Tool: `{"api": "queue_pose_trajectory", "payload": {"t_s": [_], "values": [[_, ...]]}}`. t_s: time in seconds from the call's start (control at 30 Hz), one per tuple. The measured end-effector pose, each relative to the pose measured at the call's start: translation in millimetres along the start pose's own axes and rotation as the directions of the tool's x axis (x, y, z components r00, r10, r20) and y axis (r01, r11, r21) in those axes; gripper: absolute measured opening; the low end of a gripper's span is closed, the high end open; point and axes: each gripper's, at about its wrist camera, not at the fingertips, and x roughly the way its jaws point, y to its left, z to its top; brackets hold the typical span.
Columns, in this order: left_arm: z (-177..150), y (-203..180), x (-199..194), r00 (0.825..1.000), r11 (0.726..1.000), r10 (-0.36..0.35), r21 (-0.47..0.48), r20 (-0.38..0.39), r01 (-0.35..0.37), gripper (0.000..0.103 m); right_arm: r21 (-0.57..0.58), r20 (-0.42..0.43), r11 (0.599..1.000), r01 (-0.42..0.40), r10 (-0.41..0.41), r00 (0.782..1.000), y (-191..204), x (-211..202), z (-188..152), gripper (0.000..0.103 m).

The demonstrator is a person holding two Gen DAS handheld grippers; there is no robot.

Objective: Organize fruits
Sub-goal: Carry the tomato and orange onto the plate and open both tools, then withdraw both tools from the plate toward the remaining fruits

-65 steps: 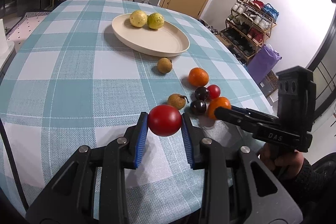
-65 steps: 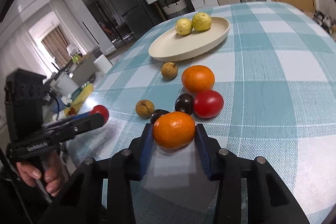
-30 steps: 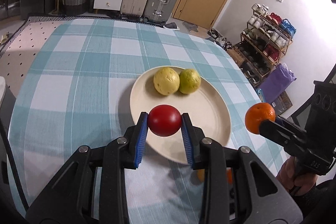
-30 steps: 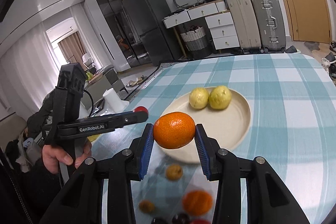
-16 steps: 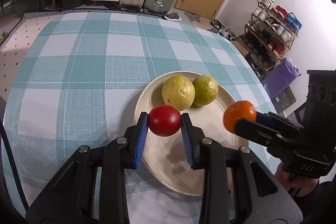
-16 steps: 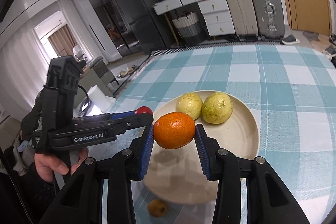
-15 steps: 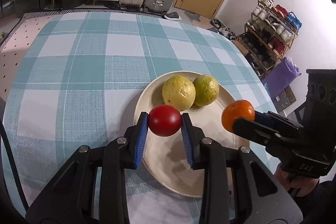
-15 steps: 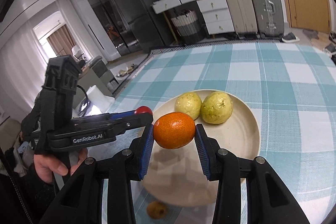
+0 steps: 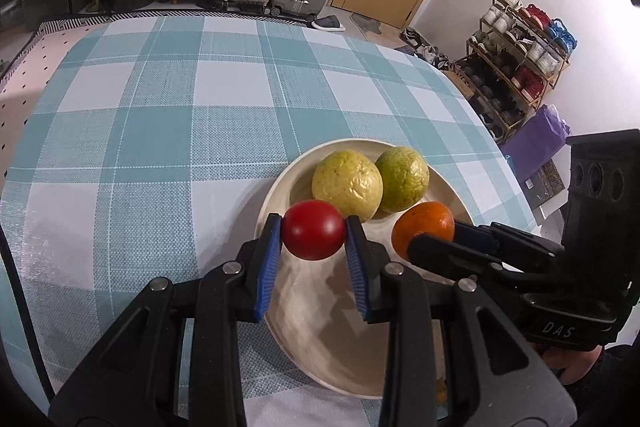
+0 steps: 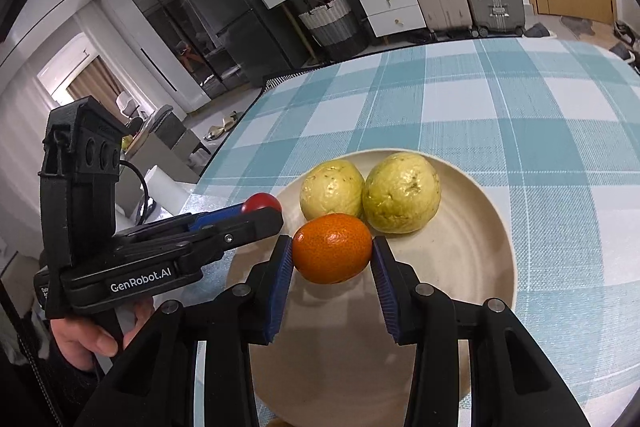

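My left gripper (image 9: pixel 314 237) is shut on a red tomato (image 9: pixel 314 235) and holds it over the left part of a cream plate (image 9: pixel 320 331). My right gripper (image 10: pixel 331 251) is shut on an orange tangerine (image 10: pixel 332 247) over the same plate (image 10: pixel 472 267), close in front of two yellow-green guavas (image 10: pixel 332 191) (image 10: pixel 402 193). In the left wrist view the guavas (image 9: pixel 346 185) (image 9: pixel 402 179) lie at the plate's far side, and the tangerine (image 9: pixel 422 233) sits in the right gripper beside the tomato. The tomato also shows in the right wrist view (image 10: pixel 262 203).
The plate stands on a table with a teal and white checked cloth (image 9: pixel 160 115). The table's right edge (image 9: pixel 516 187) is close to the plate. A bit of another fruit (image 10: pixel 280 423) peeks out below the plate's near rim. Suitcases, drawers and a shoe rack stand beyond the table.
Both grippers have come lower and closer to the plate with their fruits still held. The tangerine now hangs just in front of the guavas, and the two grippers are nearer each other.
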Motion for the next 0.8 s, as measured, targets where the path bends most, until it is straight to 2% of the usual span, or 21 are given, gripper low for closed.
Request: {"api": "queue_pose_trajectory", "payload": {"t_s": [0.3, 0.37, 0.4, 0.5, 0.57, 0.73, 0.8], "values": [[5, 0, 0, 1.000, 1.000, -0.006, -0.010, -0.015, 0.006, 0.029, 0.003, -0.011, 1.000, 0.021, -0.021, 1.000, 1, 7, 5, 0.041], [5, -1, -2, 1.000, 1.000, 0.002, -0.014, -0.014, -0.002, 0.033, 0.005, -0.016, 1.000, 0.024, -0.024, 1.000, 1, 9, 6, 0.044], [5, -1, -4, 1.000, 1.000, 0.004, -0.016, -0.012, -0.004, 0.038, 0.003, -0.011, 1.000, 0.027, -0.027, 1.000, 1, 8, 7, 0.047], [4, -2, -13, 1.000, 1.000, 0.007, -0.019, 0.011, -0.007, 0.047, -0.018, 0.029, 1.000, 0.007, -0.006, 1.000, 4, -1, 6, 0.051], [3, -5, -21, 0.999, 1.000, 0.027, -0.016, 0.020, -0.027, 0.052, -0.018, 0.048, 1.000, -0.010, 0.010, 0.999, 5, -6, 6, 0.060], [-5, -11, -38, 0.997, 0.998, 0.068, -0.017, 0.039, -0.068, 0.056, -0.024, 0.094, 1.000, 0.000, 0.002, 0.996, 5, -26, 3, 0.063], [-10, -14, -46, 0.996, 0.997, 0.076, -0.017, 0.055, -0.075, 0.063, -0.016, 0.110, 1.000, 0.007, -0.005, 0.994, 2, -34, 0, 0.065]]}}
